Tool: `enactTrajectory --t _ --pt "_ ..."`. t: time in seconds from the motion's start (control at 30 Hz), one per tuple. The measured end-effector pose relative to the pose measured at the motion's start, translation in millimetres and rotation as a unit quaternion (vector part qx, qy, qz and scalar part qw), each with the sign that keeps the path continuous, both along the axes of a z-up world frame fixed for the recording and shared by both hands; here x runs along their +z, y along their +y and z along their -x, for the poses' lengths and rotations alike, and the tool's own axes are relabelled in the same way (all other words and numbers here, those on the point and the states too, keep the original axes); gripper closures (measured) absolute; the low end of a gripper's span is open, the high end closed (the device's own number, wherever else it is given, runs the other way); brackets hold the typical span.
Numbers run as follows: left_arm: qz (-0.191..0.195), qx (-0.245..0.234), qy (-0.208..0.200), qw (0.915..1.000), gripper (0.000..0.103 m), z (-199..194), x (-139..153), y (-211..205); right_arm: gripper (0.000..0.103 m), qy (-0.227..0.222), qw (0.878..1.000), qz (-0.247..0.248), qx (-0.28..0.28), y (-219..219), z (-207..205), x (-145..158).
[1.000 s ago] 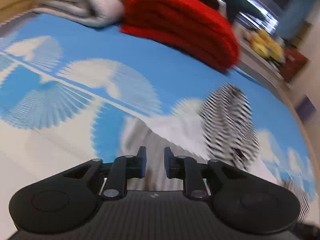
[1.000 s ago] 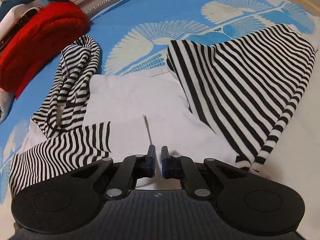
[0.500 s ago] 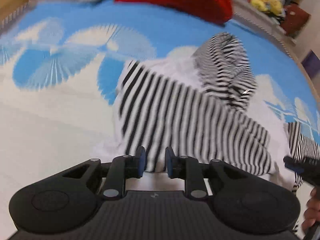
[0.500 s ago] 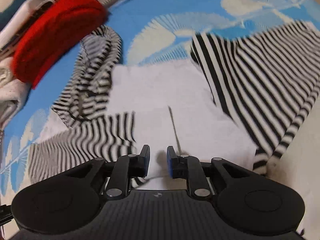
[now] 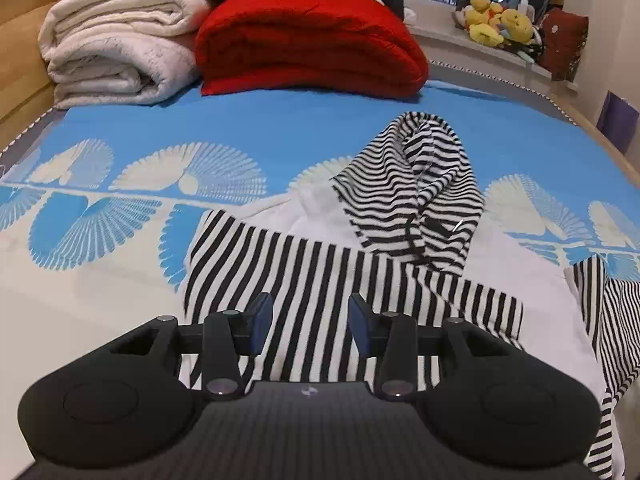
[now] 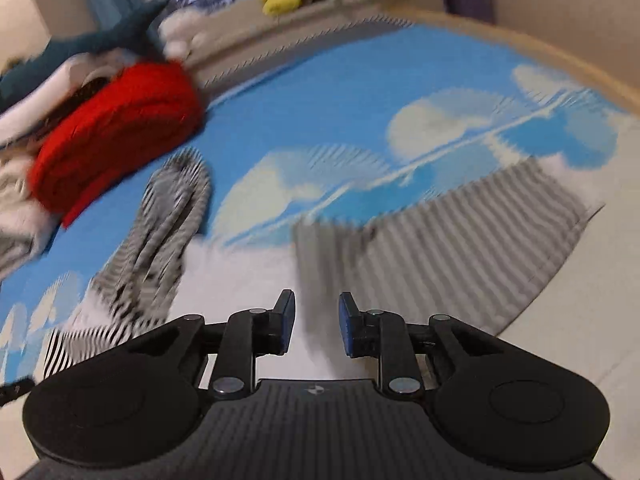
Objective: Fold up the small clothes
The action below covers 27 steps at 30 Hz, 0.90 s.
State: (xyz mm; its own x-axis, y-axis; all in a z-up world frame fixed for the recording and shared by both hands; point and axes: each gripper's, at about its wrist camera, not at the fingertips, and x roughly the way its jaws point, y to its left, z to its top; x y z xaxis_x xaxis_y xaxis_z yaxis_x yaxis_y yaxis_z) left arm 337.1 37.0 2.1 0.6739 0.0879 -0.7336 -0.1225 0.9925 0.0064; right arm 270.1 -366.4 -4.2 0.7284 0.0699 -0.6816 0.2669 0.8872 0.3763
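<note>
A small black-and-white striped knit hoodie with a white body panel [image 5: 320, 276] is lying spread on a bedspread of smooth blue cloth printed with cream fan shapes [image 5: 240, 132]. Its striped hood [image 5: 416, 192] is lying crumpled at the far end, and a striped sleeve is lying folded across the white front.

The left gripper [image 5: 306, 318], black with blue pads, is hovering over that folded sleeve; its jaws are opening and nothing is sitting between them. The right gripper [image 6: 316, 322] is hanging above the white panel [image 6: 248, 276], its jaws also opening with nothing between them.

The left wrist view is showing sharply what the right one is blurring: a thick red quilted blanket folded in a block [image 5: 308, 44], a roll of fluffy cream blankets [image 5: 116, 56] beside it, and yellow plush toys [image 5: 500, 20] on a ledge. The right wrist view alone is showing the hoodie's far striped half [image 6: 440, 236], smeared to grey by motion.

No writing can be read.
</note>
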Motion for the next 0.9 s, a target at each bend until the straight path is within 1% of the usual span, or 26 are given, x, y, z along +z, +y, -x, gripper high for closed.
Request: enactTrajectory --t 0.03,0.13,0.2,0.27,0.37,0.4,0.43,0.47,0.57,0.63,0.7,0.73,0.77,0.8,0.83,0.9 --pt "-0.001 -0.001 0.002 1.0000 0.056 -1 -1 -1 0.079 -0.009 1.000 -0.001 -0.016 -20 1 3" --pt "0.004 -0.005 0.011 0.9999 0.056 -4 -7 -3 0.090 -0.024 0.996 -0.010 -0.084 -83 9 1" --pt "0.007 -0.008 0.016 0.9998 0.056 -6 -10 -2 0.090 -0.016 0.990 -0.015 -0.137 -125 15 -9" --pt "0.013 -0.008 0.018 0.9997 0.056 -7 -10 -1 0.087 -0.007 0.982 -0.036 -0.183 -162 20 -24" --pt "0.021 -0.007 0.018 0.9996 0.056 -8 -10 0 0.086 0.016 0.971 -0.064 -0.231 -202 23 -54" --pt "0.021 -0.007 0.020 0.9996 0.056 -8 -11 0 0.085 0.021 0.968 -0.079 -0.237 -210 21 -64" --pt "0.020 -0.007 0.021 0.9995 0.056 -9 -12 0 0.081 0.026 0.967 -0.090 -0.238 -216 18 -74" --pt "0.020 -0.007 0.023 0.9995 0.056 -10 -13 -1 0.074 0.030 0.966 -0.099 -0.238 -219 15 -82" --pt "0.018 -0.008 0.028 0.9994 0.056 -10 -16 -1 0.062 0.028 0.963 -0.132 -0.234 -222 3 -104" --pt "0.017 -0.011 0.028 0.9994 0.056 -10 -17 -1 0.062 0.034 0.959 -0.139 -0.243 -221 -4 -115" --pt "0.017 -0.011 0.027 0.9994 0.056 -10 -17 0 0.062 0.045 0.958 -0.135 -0.251 -218 -11 -123" --pt "0.017 -0.011 0.027 0.9994 0.056 -10 -17 0 0.064 0.040 0.958 -0.126 -0.255 -216 -12 -124" --pt "0.017 -0.011 0.027 0.9994 0.056 -10 -17 0 0.069 0.039 0.959 -0.112 -0.256 -213 -15 -123" --pt "0.018 -0.010 0.027 0.9994 0.056 -10 -17 1 0.078 0.040 0.960 -0.099 -0.257 -211 -18 -121" --pt "0.018 -0.010 0.027 0.9994 0.056 -9 -17 2 0.096 0.039 0.960 -0.091 -0.262 -209 -19 -120" --pt "0.020 -0.009 0.028 0.9994 0.056 -9 -17 4 0.099 0.026 0.956 -0.092 -0.276 -207 -16 -116"
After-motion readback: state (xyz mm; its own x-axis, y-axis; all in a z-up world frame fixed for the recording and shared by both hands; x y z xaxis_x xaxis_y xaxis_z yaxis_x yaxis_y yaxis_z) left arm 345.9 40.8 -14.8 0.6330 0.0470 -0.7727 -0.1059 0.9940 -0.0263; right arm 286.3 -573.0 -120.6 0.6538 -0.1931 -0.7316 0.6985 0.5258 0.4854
